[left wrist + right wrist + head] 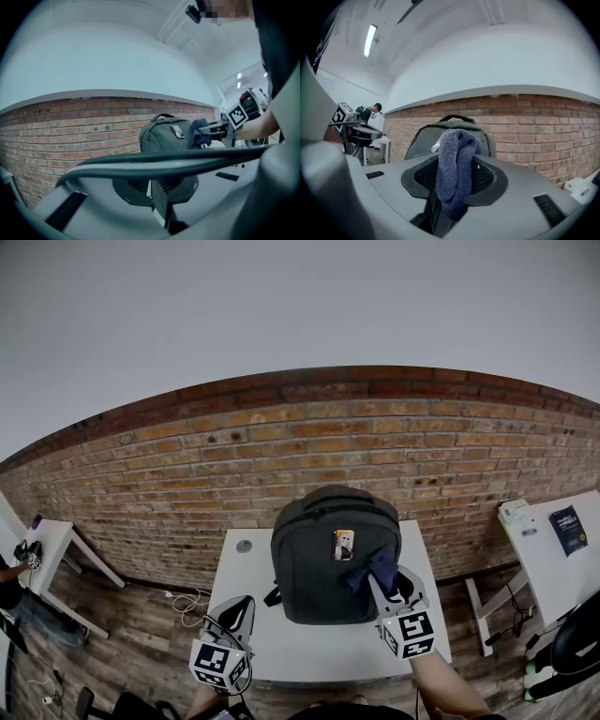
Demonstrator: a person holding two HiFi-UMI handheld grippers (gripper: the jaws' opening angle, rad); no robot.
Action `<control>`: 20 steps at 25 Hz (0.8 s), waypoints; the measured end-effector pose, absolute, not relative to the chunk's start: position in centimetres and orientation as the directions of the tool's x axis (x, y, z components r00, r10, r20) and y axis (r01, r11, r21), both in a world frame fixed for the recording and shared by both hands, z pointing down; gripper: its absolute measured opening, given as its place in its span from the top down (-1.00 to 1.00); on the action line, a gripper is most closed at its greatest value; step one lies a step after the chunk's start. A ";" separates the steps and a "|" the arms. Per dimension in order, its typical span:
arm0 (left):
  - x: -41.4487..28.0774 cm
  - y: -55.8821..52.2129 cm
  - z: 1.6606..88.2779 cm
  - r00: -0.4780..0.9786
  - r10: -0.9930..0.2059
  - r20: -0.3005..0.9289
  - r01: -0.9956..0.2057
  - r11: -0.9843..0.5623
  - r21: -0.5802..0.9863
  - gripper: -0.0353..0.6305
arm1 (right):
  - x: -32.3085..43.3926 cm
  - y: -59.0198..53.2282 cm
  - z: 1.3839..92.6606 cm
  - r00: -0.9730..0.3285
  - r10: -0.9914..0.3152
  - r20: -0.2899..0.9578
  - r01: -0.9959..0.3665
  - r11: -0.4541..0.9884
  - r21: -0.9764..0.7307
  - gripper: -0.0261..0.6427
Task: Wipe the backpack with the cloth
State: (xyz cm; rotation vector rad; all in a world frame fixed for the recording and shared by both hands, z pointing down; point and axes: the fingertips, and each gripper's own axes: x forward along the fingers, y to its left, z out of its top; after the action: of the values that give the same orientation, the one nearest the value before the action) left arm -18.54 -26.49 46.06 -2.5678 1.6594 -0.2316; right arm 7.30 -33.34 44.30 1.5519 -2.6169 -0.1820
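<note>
While one backpack [319, 563] stands upright, right hand-held gripper [379, 583] clamps one cloth [457, 161], left hand-held gripper [242, 607] closed.

The backpack [314, 563] is dark grey, the cloth [371, 570] navy blue, the table [309, 650] white, the wall [187, 465] red-brown brick.

Right gripper [454, 187], jaws clamped on a folded blue cloth [457, 154], grey backpack [419, 140] just behind, brick wall [534, 131] beyond

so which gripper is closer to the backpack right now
Right. The right gripper, shut on the cloth, holds it against the front of the backpack. The left gripper sits off its lower left corner, apart from it.
</note>
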 end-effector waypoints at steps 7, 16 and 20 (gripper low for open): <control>-18.6 -26.4 45.9 0.402 -0.912 0.088 -0.899 -0.411 -0.151 0.90 | 7.3 -37.2 37.8 -0.447 -0.892 -0.065 -0.885 0.431 0.178 0.53; -19.3 -26.4 45.7 0.385 -0.919 0.088 -0.906 -0.394 -0.156 0.90 | 6.5 -38.9 35.3 -0.448 -0.889 -0.091 -0.887 0.430 0.169 0.53; -19.1 -26.4 46.0 0.384 -0.919 0.092 -0.907 -0.394 -0.152 0.90 | 6.1 -38.4 36.4 -0.465 -0.882 -0.074 -0.877 0.448 0.176 0.53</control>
State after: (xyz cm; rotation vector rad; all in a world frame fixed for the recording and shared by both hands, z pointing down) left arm -19.11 -26.45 46.03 -2.5491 1.6851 -0.2470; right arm 6.14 -38.42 36.36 1.6090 -2.6485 -0.2952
